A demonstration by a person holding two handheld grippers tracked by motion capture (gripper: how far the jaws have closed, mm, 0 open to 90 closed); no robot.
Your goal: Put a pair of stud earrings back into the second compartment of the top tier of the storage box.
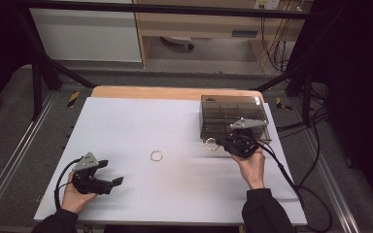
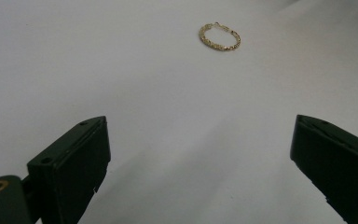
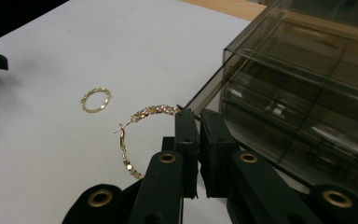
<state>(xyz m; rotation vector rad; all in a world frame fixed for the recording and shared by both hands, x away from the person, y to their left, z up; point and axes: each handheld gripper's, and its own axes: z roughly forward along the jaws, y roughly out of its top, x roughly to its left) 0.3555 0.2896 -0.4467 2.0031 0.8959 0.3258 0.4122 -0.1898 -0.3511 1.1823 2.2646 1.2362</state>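
Pinching gold hoop earring, right claw closed.

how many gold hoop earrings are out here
2. One hoop earring is pinched in the right tool, just in front of the smoky plastic box. The other hoop lies flat mid-table. More could be hidden inside the box.

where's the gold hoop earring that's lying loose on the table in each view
High view: loose hoop earring at mid-table, on the white table.
Left gripper view: top, right of centre, beyond the open jaws.
Right gripper view: left of centre, beyond the second earring clamped in the jaws.
Shared landmark: the white table.
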